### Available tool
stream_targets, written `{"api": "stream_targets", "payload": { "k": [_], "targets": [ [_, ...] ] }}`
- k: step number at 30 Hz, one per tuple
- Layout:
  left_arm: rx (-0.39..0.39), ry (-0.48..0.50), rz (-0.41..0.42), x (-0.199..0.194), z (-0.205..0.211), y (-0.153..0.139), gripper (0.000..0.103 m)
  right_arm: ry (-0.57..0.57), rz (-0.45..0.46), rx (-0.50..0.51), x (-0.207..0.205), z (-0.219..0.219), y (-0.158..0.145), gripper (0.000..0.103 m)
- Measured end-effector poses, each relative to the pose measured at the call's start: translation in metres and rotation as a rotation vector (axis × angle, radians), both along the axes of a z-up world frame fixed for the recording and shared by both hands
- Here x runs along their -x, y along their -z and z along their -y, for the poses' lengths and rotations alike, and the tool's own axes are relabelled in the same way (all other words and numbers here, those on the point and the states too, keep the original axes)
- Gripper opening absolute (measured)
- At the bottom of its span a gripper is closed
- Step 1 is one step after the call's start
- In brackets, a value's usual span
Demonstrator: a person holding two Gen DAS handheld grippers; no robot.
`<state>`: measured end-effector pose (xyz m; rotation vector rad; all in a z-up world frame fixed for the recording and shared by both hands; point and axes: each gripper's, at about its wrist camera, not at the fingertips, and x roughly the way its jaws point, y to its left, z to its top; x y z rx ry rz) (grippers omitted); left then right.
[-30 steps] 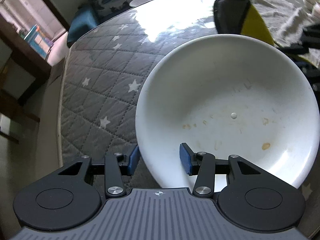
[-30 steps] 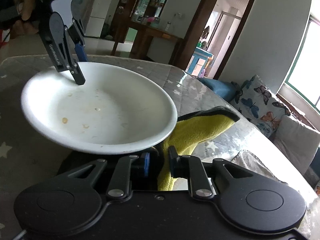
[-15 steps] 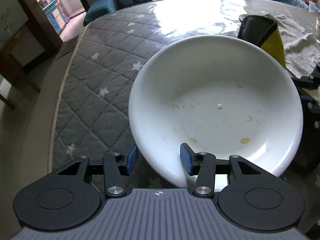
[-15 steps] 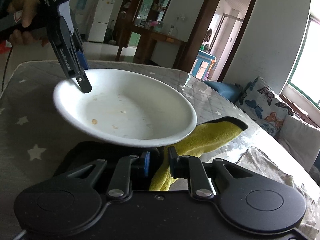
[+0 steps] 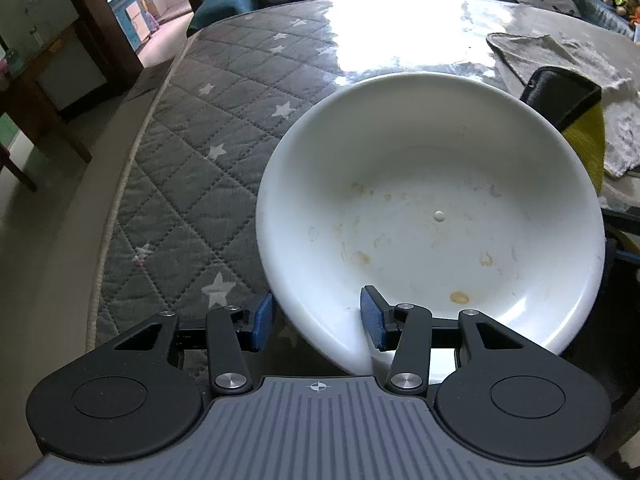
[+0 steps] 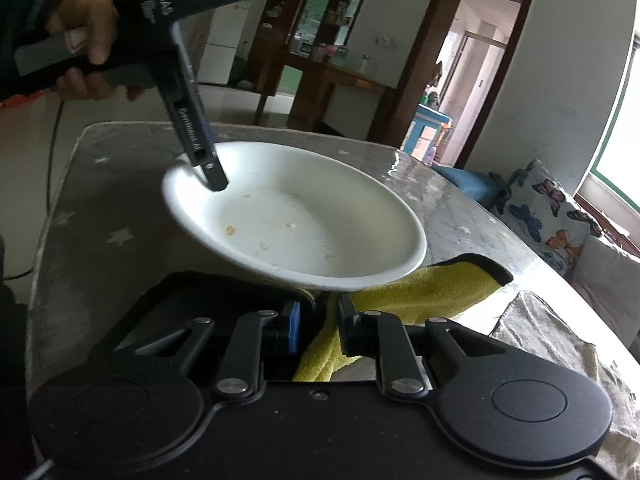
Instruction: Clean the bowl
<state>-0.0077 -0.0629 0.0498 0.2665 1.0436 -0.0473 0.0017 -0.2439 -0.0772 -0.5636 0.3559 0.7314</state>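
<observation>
the bowl (image 5: 432, 208) hangs tilted above the quilted surface (image 5: 208, 128), its near rim pinched between the left gripper (image 5: 316, 318) jaws, one pad inside, one outside. that single-edge hold is the risk: a hard wipe could lever the bowl loose or tip it onto the surface. the right gripper (image 6: 318, 326) has its jaws closed on the yellow cloth (image 6: 420, 286), just under the bowl's rim. brownish spots (image 5: 459, 297) still dot the inside. only the right view shows the hand (image 6: 90, 40) and the bowl's lift; only the left shows the spots clearly.
</observation>
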Motion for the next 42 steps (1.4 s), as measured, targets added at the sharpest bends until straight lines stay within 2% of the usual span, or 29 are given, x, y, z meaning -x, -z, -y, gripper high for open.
{"api": "stream_targets", "payload": {
  "k": [13, 19, 26, 29, 35, 37, 39, 42],
  "targets": [
    [-0.064, 0.073, -0.006, -0.003, 0.003, 0.0, 0.046, 0.004, 0.028, 0.007, -0.015, 0.005, 0.006, 0.02],
    [-0.071, 0.078, -0.004, -0.014, -0.003, -0.001, 0.041, 0.009, 0.003, -0.009, -0.022, 0.009, 0.006, 0.02],
    [-0.126, 0.111, 0.02, -0.021, 0.0, -0.001, 0.037, 0.066, -0.006, -0.015, -0.02, 0.011, 0.001, 0.02],
    [-0.13, 0.114, 0.026, -0.019, 0.0, 0.0, 0.037, 0.104, -0.027, -0.042, -0.017, 0.012, 0.001, 0.032],
    [-0.11, 0.091, 0.034, -0.012, -0.002, -0.005, 0.036, 0.158, -0.068, -0.076, -0.013, 0.014, 0.0, 0.032],
    [-0.096, 0.08, 0.032, -0.01, -0.003, -0.007, 0.036, 0.172, -0.082, -0.084, -0.015, 0.015, 0.0, 0.03],
    [-0.083, 0.07, 0.03, -0.008, -0.004, -0.008, 0.036, 0.186, -0.095, -0.091, -0.017, 0.016, 0.0, 0.021],
    [-0.061, 0.06, 0.031, -0.004, -0.006, -0.01, 0.034, 0.198, -0.104, -0.108, -0.02, 0.017, 0.002, 0.016]
  ]
}}
